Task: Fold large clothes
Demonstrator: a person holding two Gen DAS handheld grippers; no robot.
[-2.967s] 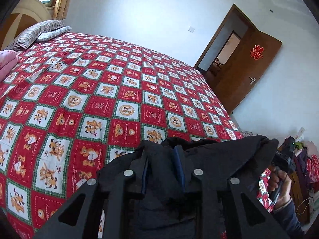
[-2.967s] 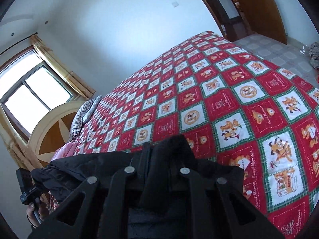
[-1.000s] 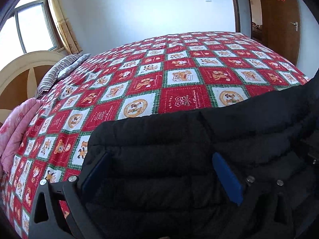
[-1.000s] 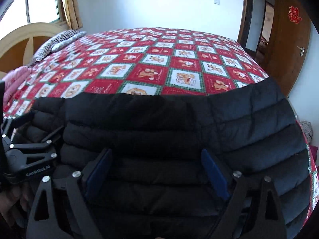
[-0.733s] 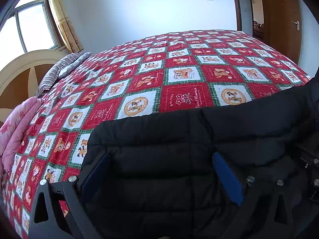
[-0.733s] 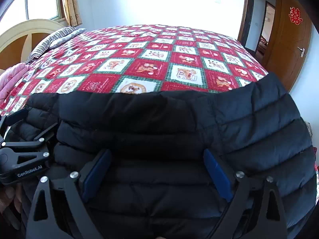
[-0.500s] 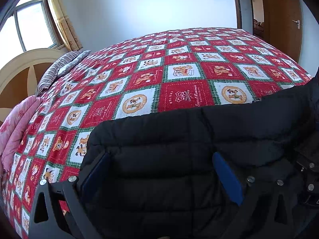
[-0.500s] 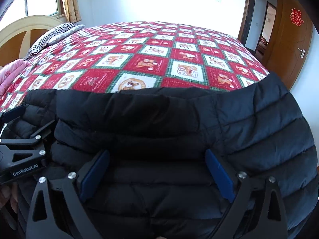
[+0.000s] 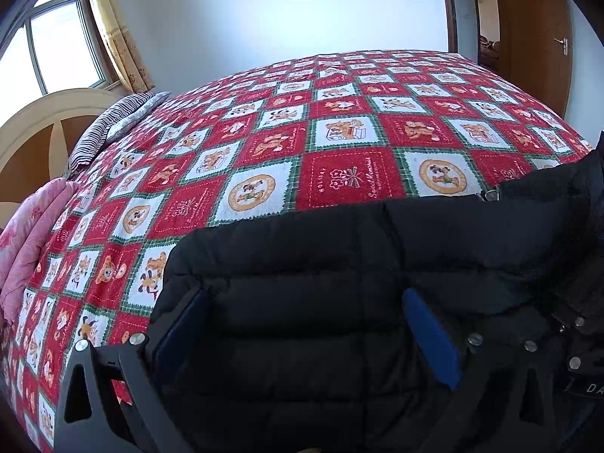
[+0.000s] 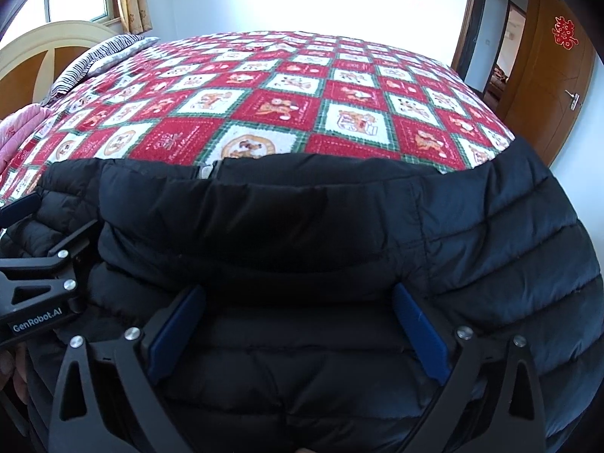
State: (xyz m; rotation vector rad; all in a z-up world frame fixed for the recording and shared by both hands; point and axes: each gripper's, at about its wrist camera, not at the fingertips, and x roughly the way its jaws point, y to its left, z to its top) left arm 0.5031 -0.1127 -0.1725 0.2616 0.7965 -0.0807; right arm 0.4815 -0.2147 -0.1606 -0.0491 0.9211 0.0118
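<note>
- The black puffer jacket (image 9: 321, 283) lies spread on the near edge of the bed (image 9: 339, 143), over its red and white checked cover.
- The left tongs (image 9: 305, 324) are spread wide, blue pads above the quilted fabric and gripping nothing.
- The right tongs (image 10: 294, 324) are likewise spread over the jacket's middle, just beside the left tongs.
- A pink quilt (image 9: 26, 234) and a striped pillow (image 9: 109, 128) lie by the headboard, well apart from the jacket.
- A brown door (image 10: 547, 75) stands open at right.
</note>
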